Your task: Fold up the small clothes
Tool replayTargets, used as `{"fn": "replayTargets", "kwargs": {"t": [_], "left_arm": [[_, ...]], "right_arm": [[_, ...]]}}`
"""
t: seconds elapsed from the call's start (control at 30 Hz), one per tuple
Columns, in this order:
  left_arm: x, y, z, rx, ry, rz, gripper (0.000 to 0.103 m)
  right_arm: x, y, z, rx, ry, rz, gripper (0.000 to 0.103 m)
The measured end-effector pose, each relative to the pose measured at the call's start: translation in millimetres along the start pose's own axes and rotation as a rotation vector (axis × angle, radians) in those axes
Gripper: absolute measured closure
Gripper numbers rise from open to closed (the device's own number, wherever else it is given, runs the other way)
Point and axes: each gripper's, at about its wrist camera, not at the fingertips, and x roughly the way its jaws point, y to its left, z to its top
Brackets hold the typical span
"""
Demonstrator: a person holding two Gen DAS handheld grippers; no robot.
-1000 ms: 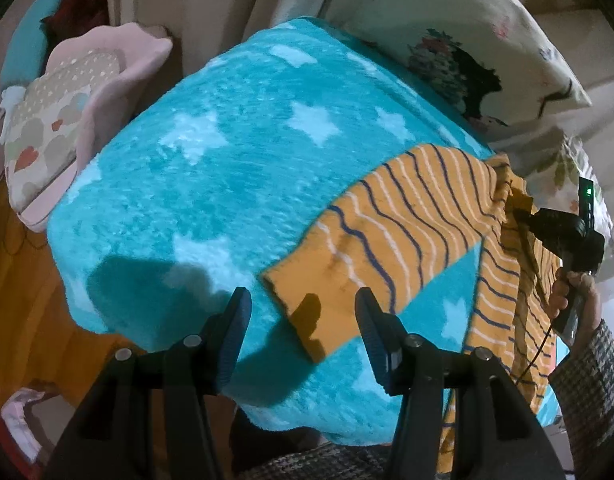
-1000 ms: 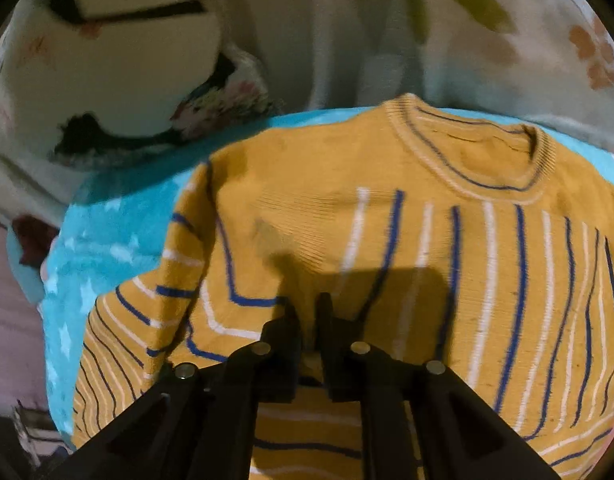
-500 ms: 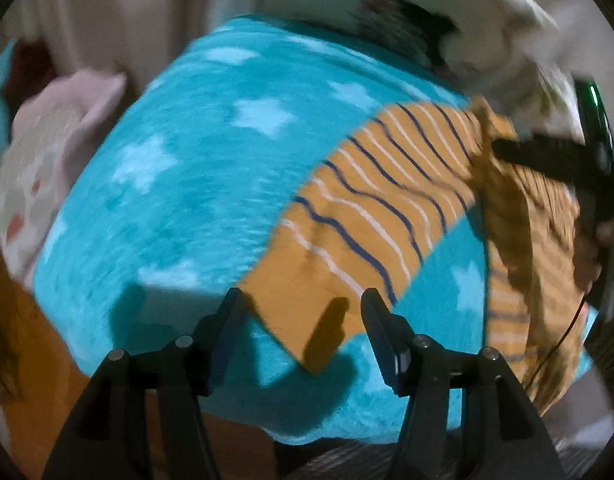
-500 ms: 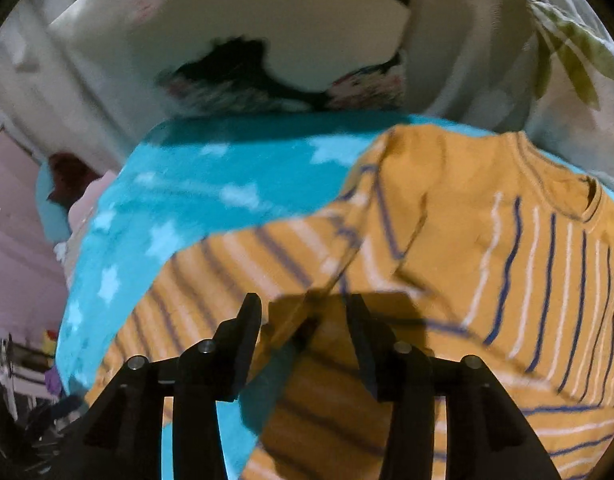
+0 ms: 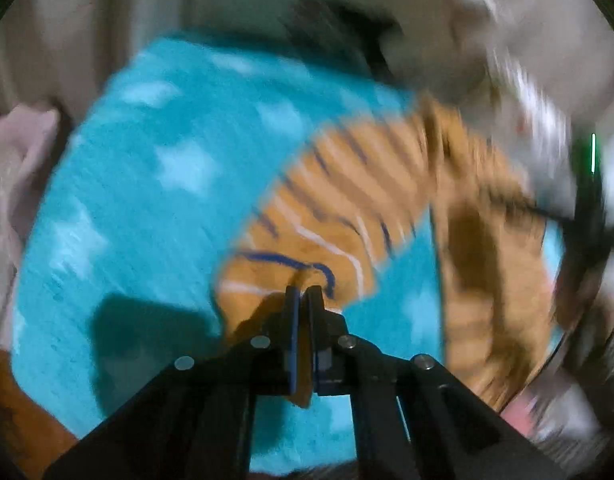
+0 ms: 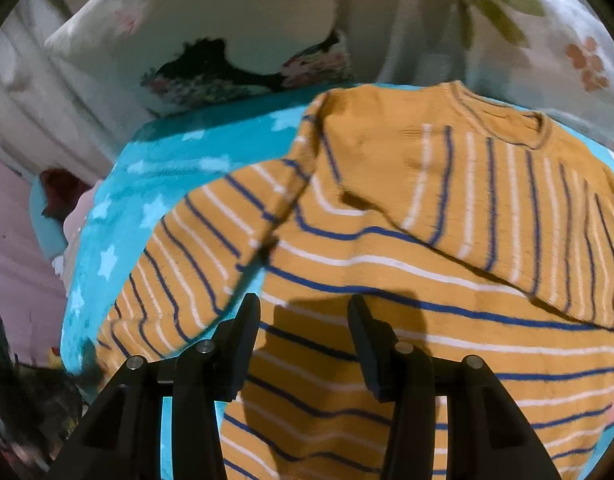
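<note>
An orange sweater (image 6: 407,264) with blue and white stripes lies on a teal star blanket (image 6: 119,216). Its upper right part is folded over the body. In the blurred left wrist view my left gripper (image 5: 304,296) is shut on the cuff end of the sweater's sleeve (image 5: 307,240), with cloth pinched between the jaws. My right gripper (image 6: 303,320) is open and empty, just above the sweater's body near the armpit. The sleeve (image 6: 195,248) stretches to the left in the right wrist view.
White floral pillows (image 6: 211,40) lie behind the blanket. A pink cushion (image 5: 15,168) sits at the blanket's left edge. The blanket (image 5: 139,200) drops off at the near left onto an orange-brown surface (image 5: 11,408).
My left gripper moved onto the sleeve cuff and shut on it. My right gripper let go of the sweater, opened, and drew back a little over the body.
</note>
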Motion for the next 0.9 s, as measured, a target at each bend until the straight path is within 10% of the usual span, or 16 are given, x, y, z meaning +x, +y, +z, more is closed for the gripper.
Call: {"fn": "replayTargets", "kwargs": {"t": [0.27, 0.33, 0.43, 0.73, 0.9], "left_arm": [[-54.9, 123.2, 91.5, -0.428, -0.278, 0.082, 0.097], [-62.8, 142.9, 93.6, -0.479, -0.293, 0.074, 0.081], [-70.0, 144.8, 81.3, -0.458, -0.312, 0.080, 0.048], [3.5, 113.4, 26.9, -0.354, -0.058, 0.017, 0.046], [35.0, 94.7, 35.2, -0.250, -0.071, 0.077, 0.046]], "right_arm": [[-7.5, -5.6, -9.2, 0.013, 0.004, -0.014, 0.054], [-6.3, -2.1, -14.2, 0.004, 0.013, -0.018, 0.054], [-6.0, 0.1, -19.4, -0.001, 0.014, -0.022, 0.053], [2.7, -0.5, -27.5, 0.024, 0.042, -0.033, 0.051], [2.1, 8.0, -33.1, 0.006, 0.047, -0.047, 0.051]]}}
